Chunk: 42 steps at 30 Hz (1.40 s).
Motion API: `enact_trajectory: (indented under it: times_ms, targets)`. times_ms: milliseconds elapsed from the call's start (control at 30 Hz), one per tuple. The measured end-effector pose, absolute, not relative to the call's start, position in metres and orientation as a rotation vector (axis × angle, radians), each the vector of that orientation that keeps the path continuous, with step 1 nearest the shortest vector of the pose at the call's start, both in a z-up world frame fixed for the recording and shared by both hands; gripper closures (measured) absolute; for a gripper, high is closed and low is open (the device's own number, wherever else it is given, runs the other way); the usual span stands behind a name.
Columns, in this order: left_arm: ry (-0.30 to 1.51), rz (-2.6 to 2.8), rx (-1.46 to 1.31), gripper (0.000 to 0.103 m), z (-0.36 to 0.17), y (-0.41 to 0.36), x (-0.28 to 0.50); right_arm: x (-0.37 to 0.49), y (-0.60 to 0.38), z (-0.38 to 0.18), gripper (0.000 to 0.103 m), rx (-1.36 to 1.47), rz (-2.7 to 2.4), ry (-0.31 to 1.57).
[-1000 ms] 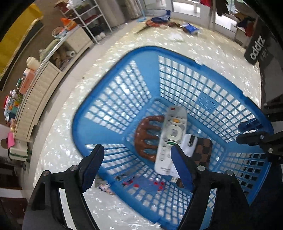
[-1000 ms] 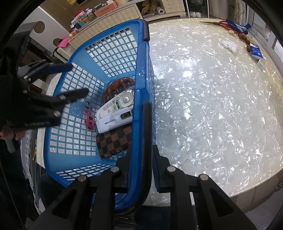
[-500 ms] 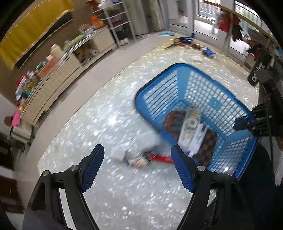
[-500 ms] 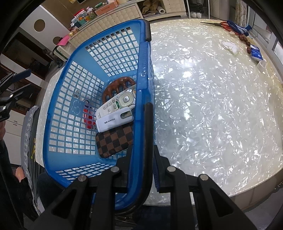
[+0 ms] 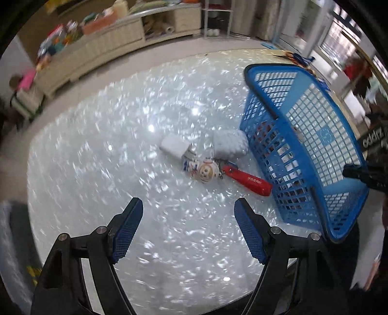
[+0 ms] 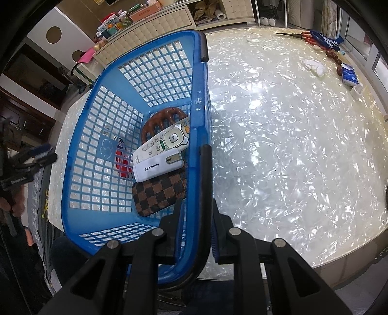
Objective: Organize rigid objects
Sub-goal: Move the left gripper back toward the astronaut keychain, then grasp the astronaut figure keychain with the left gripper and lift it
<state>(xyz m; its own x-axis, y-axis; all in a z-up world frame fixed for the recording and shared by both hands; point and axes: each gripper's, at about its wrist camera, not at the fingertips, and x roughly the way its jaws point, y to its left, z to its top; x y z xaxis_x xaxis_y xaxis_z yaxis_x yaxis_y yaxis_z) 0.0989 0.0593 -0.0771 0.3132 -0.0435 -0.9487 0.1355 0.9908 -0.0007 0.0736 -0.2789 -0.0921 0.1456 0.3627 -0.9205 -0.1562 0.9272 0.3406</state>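
Pearly table (image 5: 97,169) — right gripper (image 6: 195,232) clamps basket (image 6: 97,135) rim.

Home: cluttered sideboard (image 6: 155,20), shoe rack (image 5: 215,21)

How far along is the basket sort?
Done: remote, white XUNYOU device, checkered case and brown comb lie in the blue basket. In hand: right tongs clamp the basket rim; left tongs are open, empty. Left: red tool, doll keychain, two white blocks on the table.
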Motion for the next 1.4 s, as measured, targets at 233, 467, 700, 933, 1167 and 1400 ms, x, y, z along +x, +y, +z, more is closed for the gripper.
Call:
enact_trajectory:
  times_ms: [233,467,700,933,1167,1400]
  targets:
    - [1.303,-0.072,-0.099,0.023,-0.116,0.062,0.103,0.074,-0.279,-0.093,0.085,0.181,0.378,1.376]
    - [1.325,0.018,-0.279,0.023,-0.14,0.071,0.117,0.073,-0.28,-0.093,0.085,0.186,0.382,1.374]
    - [1.323,0.077,-0.385,0.023,-0.153,0.067,0.136,0.073,-0.281,-0.094,0.084,0.195,0.392,1.371]
    - [1.345,0.159,-0.378,0.023,-0.167,0.06,0.157,0.073,-0.283,-0.094,0.083,0.21,0.406,1.367]
    - [1.354,0.242,-0.422,0.023,-0.182,0.063,0.168,0.072,-0.285,-0.094,0.083,0.22,0.418,1.364]
    - [1.368,0.288,-0.438,0.023,-0.196,0.059,0.179,0.071,-0.287,-0.094,0.083,0.227,0.423,1.361]
